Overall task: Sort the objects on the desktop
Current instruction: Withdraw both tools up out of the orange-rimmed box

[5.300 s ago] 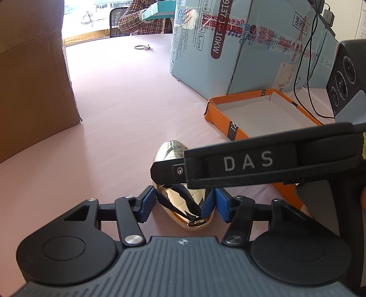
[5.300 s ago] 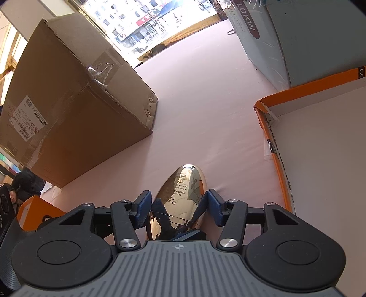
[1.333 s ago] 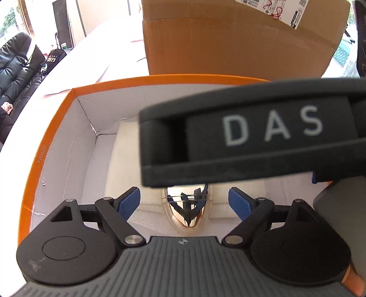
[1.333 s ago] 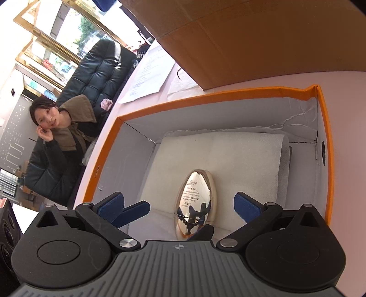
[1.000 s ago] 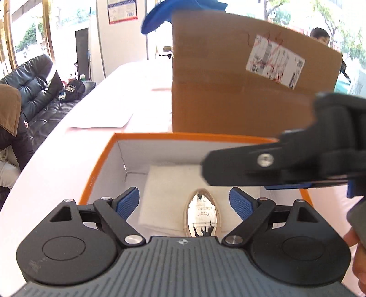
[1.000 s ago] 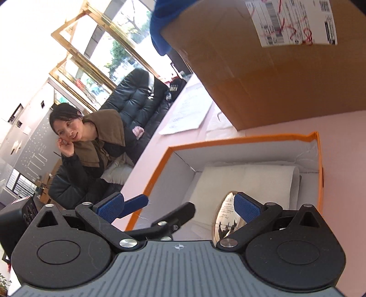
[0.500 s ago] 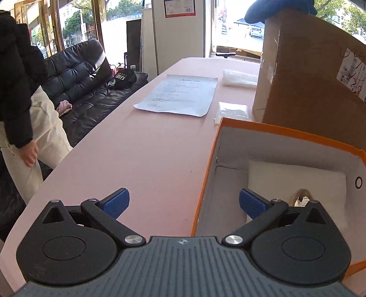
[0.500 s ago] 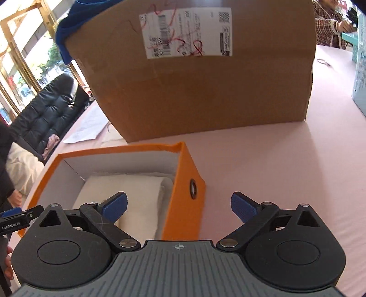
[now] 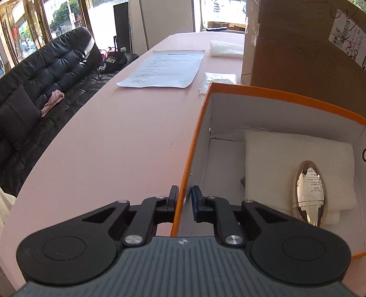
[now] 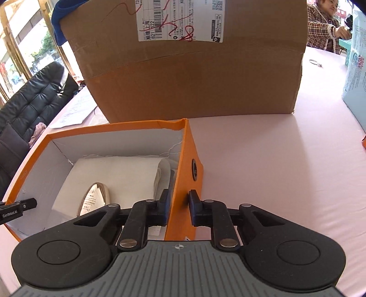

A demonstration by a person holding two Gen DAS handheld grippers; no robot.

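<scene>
A shiny gold egg-shaped case [image 9: 310, 194] lies on its side on a white foam pad [image 9: 274, 157] inside an open orange box [image 9: 286, 100] with white inner walls. From the right wrist view the same case [image 10: 95, 198] shows near the front end of the pad [image 10: 119, 173], partly hidden behind the claw's linkage, with small print on its mirrored face.

The left claw [image 9: 184, 201] straddles the box's left wall: one finger stands outside over the desk, the other inside the box, and the two are pressed in against the thin orange wall, pinching it. The right claw [image 10: 179, 206] does likewise on the opposite wall [image 10: 183, 182], one finger inside and one outside, just below a round black-ringed hole [image 10: 195, 170] in that wall; its fingers are drawn close on the wall, though whether both pads touch I cannot tell. The tip of the left claw pokes in at the left edge of the right wrist view.

The box sits on a pink desk [image 9: 114, 141], near its left edge. Directly behind the box stands a big brown carton [image 10: 194, 68] with a shipping label [image 10: 180, 19]. Farther along the desk lie a printed sheet of paper [image 9: 164, 68] and two clear plastic bags [image 9: 219, 80]. Beyond the left edge is a black leather sofa [image 9: 41, 75]. At the far right corner sits a person in a checked sleeve [image 10: 320, 29], beside a pale blue box [image 10: 356, 75].
</scene>
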